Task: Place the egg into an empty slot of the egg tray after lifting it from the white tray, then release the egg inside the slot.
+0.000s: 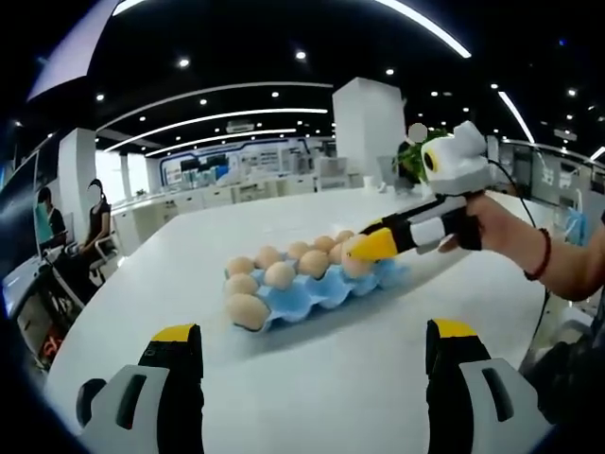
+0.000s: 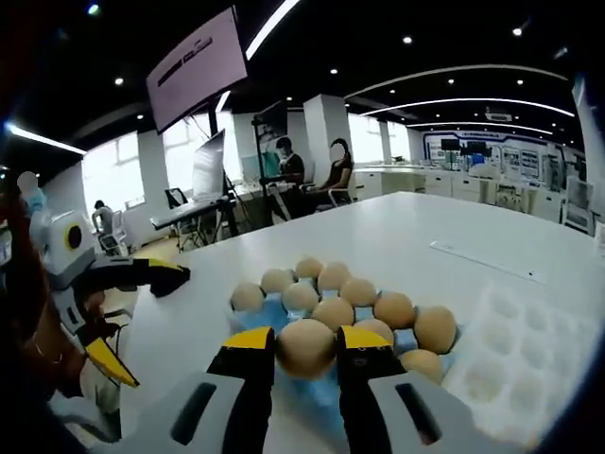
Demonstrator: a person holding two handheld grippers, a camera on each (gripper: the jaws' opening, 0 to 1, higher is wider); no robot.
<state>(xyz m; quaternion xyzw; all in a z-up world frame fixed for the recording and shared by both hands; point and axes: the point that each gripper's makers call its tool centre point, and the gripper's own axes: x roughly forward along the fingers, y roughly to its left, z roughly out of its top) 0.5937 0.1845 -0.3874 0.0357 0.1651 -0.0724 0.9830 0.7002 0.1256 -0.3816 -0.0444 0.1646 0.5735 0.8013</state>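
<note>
A brown egg (image 2: 305, 348) sits clamped between the yellow-tipped jaws of my right gripper (image 2: 305, 342), just over the near edge of the blue egg tray (image 2: 272, 317). That tray holds several brown eggs. The white tray (image 2: 529, 352), with empty round hollows, lies on the right beside it. In the left gripper view, the blue egg tray (image 1: 321, 293) lies mid-table, and my right gripper (image 1: 367, 248) reaches in from the right with its tips over the tray's far right end. My left gripper (image 1: 314, 350) hangs wide open above bare table, short of the tray; seen from the right, the left gripper (image 2: 146, 322) is apart from the tray.
The long white table (image 1: 312, 378) stretches far back. A person's hand (image 1: 501, 227) with a red wristband holds the right gripper. A thin strip (image 2: 482, 260) lies on the table beyond the trays. People sit at desks (image 2: 312, 180) in the background, and a white pillar (image 1: 369, 132) stands behind.
</note>
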